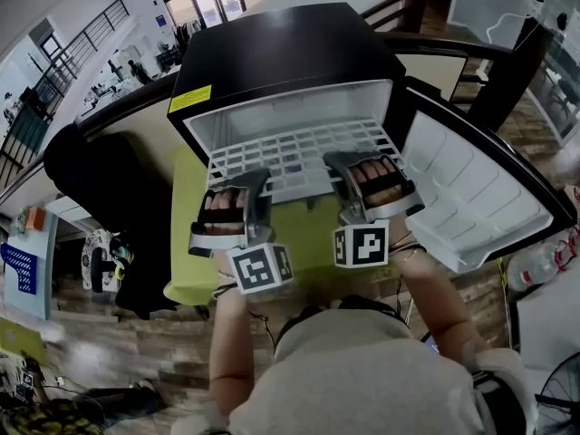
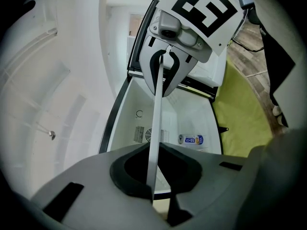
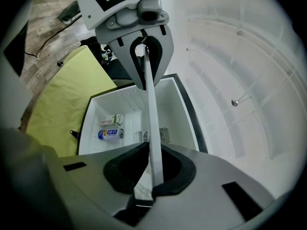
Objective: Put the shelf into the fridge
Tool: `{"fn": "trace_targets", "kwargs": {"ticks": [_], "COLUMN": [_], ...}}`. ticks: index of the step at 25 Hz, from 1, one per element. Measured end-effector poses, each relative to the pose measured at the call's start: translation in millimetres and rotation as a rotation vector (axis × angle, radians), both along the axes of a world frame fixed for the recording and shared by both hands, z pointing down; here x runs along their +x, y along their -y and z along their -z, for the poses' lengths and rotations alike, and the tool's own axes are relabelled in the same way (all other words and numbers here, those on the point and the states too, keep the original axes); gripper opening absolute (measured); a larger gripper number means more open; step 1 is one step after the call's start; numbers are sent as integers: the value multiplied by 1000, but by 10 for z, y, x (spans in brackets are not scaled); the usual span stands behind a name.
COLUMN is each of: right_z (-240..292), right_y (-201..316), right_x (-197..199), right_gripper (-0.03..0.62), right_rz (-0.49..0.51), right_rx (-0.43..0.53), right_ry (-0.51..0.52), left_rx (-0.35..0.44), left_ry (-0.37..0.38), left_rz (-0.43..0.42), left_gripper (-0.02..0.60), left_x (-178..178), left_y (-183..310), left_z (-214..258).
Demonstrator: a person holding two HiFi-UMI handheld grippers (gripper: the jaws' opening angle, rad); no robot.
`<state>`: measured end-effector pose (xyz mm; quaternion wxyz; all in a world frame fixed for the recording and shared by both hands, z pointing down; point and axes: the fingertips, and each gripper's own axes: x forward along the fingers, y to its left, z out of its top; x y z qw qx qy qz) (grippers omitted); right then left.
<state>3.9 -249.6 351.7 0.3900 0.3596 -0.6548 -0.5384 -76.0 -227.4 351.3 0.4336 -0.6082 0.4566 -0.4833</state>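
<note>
- Open-plan room w/ wood floor [image 1: 136,343]; a railing [image 1: 82,53] is seen far left.
- Nearest: the person's bare arms [image 1: 231,352] are stretched fwd, one gripper per hand, marker cubes [image 1: 261,268] turned up.
- L gripper [image 1: 234,188]: jaws are drawn narrow and clamped on the left part of the shelf's near edge. In its own view the thin white edge is pinched btwn the dark pads [image 2: 125,176].
- R gripper [image 1: 362,169]: likewise closed on the same edge, right part. The pads [image 3: 175,171] are pressed on the strip.
- Shelf [image 1: 294,157]: a white grid, held roughly level btwn both grippers at the fridge mouth. Its far part is under the fridge's top and its near edge sticks out toward the person. Whether it is seated on rails can't be told.
- Fridge [image 1: 272,53]: black, white inside, set on a yellow-green table [image 1: 186,234]; a yellow label [image 1: 188,99] is stuck at its top left corner.
- Inside, past the shelf: a can [image 3: 109,134] is laid on its side just beside a small carton [image 3: 112,120].
- Door [image 1: 471,198]: swung open to the right, white liner facing up.
</note>
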Motion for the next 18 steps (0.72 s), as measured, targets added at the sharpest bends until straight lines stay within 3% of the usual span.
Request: {"fn": "trace_targets", "kwargs": {"ticks": [10, 18], "right_z": [-5, 19], "right_y": [-40, -40], "right_x": [-5, -3], "right_gripper": [48, 48], "right_rz": [-14, -19], "right_rx": [42, 47], "right_ry": [-46, -38], "left_rx": [-7, 9], "left_ry": [-46, -35], "left_rz": [-13, -26], "left_gripper": [43, 43], "left_x": [-13, -14], "left_y": [-31, -25], "left_z": [-62, -19]}}
